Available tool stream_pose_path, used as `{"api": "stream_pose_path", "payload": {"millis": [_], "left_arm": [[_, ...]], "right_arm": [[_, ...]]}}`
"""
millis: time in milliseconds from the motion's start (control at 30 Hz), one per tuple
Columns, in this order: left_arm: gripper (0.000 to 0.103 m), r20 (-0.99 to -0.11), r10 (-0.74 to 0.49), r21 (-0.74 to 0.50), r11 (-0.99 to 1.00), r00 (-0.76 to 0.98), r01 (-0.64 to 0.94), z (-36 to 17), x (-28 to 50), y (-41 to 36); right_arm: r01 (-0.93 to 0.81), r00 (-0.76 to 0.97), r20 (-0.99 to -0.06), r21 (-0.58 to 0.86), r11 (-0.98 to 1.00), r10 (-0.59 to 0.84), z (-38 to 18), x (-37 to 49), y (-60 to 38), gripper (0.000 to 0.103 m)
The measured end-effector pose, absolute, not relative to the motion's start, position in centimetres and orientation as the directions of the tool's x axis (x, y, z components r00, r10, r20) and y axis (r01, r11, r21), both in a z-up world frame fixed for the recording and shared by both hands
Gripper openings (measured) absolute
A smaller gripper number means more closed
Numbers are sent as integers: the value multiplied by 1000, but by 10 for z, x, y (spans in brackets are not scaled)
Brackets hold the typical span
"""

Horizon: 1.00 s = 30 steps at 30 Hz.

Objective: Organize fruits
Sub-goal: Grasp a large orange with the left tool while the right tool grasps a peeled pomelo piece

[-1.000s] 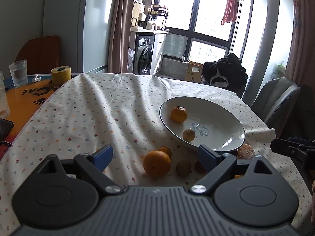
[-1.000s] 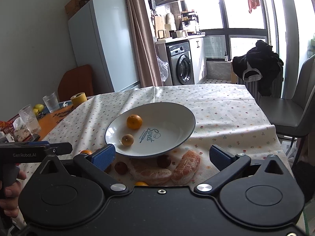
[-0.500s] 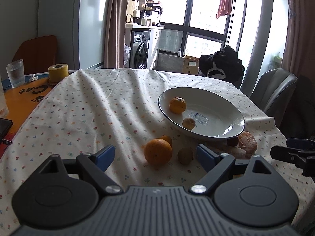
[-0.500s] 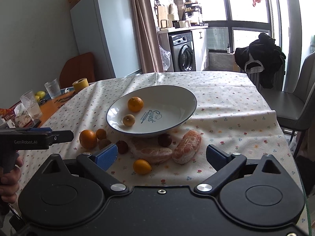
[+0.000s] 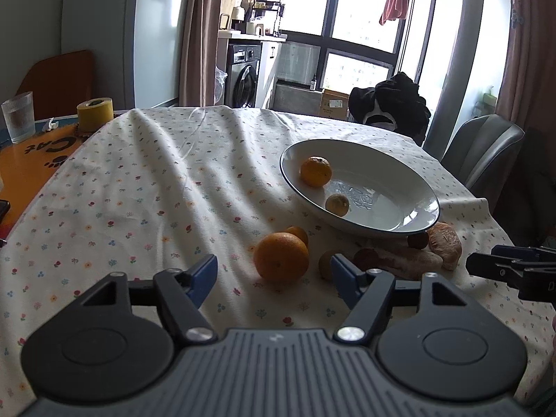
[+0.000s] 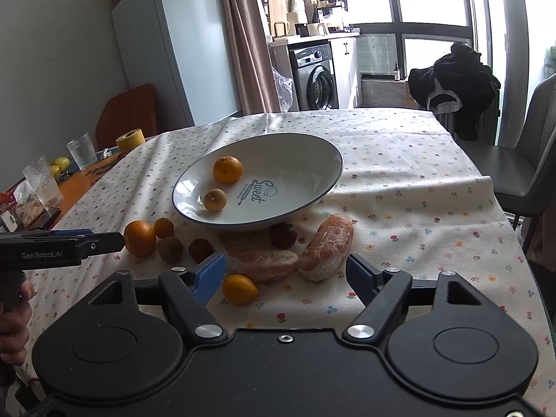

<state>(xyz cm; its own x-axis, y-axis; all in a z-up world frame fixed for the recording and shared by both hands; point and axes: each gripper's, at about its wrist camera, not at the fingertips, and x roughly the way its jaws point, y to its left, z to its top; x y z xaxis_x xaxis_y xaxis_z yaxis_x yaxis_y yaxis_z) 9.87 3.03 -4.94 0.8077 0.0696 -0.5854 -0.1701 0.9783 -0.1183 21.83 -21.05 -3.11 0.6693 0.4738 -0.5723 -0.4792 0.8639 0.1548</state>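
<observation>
A white bowl (image 5: 410,187) (image 6: 312,160) on the flowered cloth holds an orange (image 5: 315,171) (image 6: 227,169) and a small yellowish fruit (image 5: 337,204) (image 6: 215,199). In front of it lie a big orange (image 5: 280,257) (image 6: 139,238), a small orange (image 6: 163,227), brown fruits (image 6: 171,248) and two peeled citrus pieces (image 6: 326,246). A small yellow-orange fruit (image 6: 239,288) lies nearest my right gripper (image 6: 286,274). My left gripper (image 5: 272,272) is open, with the big orange just ahead between its fingers. The right gripper is open and holds nothing.
Two glasses (image 6: 81,150), a yellow tape roll (image 5: 95,113) (image 6: 130,140) and small clutter stand on the bare orange tabletop at the left. A grey chair (image 5: 483,153) (image 6: 521,160) stands past the table's right edge. A hand (image 6: 14,312) holds the left gripper.
Both grippers have pulled back from the bowl. More fruit now shows in front of the right gripper, including the small yellow-orange one. Both stayed open.
</observation>
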Motion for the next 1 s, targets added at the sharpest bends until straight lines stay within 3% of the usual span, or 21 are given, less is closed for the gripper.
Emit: {"api": "stream_pose_path", "payload": {"millis": [133,300,567,1000], "left_arm": [[62,-593,58,-125,979,803,-164,-54,105,30],[56,-596,67,-130,975,801,-178,-58,114,31],[49,-605,72,-133,973,793,-190,-62,125,32],[48,-628,71,-127,973,775,-193,-75,138,30]], "right_arm": [[-444,676,-586,160,882,447,-36,228,-213,59],[-394,690,-602,152,906,401,-43,243,-214,50],[-369,690,-620,142,919,373,-52,256,-208,50],[-340,702,-632,109,934,329,-62,272,-195,50]]}}
